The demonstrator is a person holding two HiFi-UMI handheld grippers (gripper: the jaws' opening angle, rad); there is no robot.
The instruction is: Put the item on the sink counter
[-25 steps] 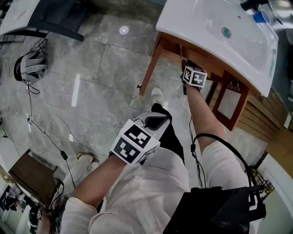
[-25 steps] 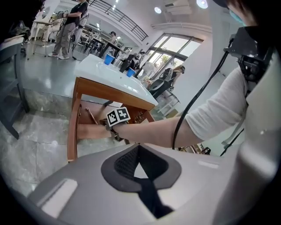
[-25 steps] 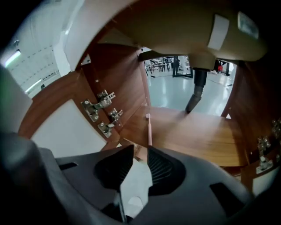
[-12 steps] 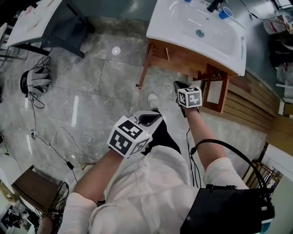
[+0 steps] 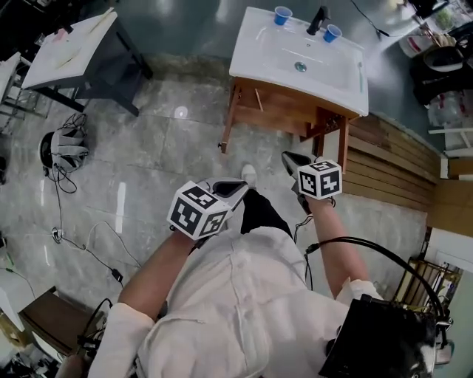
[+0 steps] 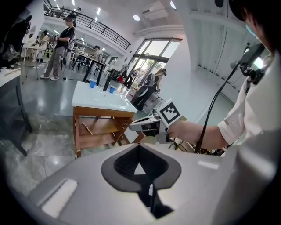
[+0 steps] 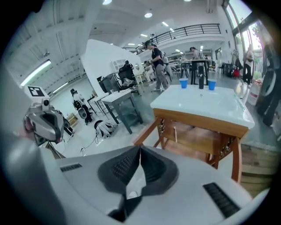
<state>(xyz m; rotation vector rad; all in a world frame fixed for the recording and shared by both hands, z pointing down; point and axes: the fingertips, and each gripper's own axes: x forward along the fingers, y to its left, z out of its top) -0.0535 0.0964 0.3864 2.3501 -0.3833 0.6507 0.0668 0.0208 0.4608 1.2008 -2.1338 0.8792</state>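
The white sink counter [image 5: 275,60] on its wooden frame stands at the top of the head view, well ahead of both grippers. Two blue cups [image 5: 281,15] [image 5: 332,32] flank a dark faucet [image 5: 318,20] at its back edge. My left gripper [image 5: 235,188] is held over the floor, shut, with nothing between its jaws. My right gripper [image 5: 290,159] hangs short of the counter's front edge, also shut and empty. The left gripper view shows its closed tips [image 6: 139,145] with the right gripper [image 6: 151,124] and the counter [image 6: 100,100] beyond. The right gripper view has the jaws [image 7: 140,148] closed before the counter [image 7: 206,105].
A dark table with a white top [image 5: 70,48] stands at the far left. Cables and a headset-like thing [image 5: 63,151] lie on the grey stone floor. Wooden slats [image 5: 392,173] run along the right. A black bag [image 5: 377,339] hangs at my right hip.
The view has pulled back from the sink counter. My right gripper, which was up against the wooden frame under the counter, is now clear of it. Both grippers sit closer to the body.
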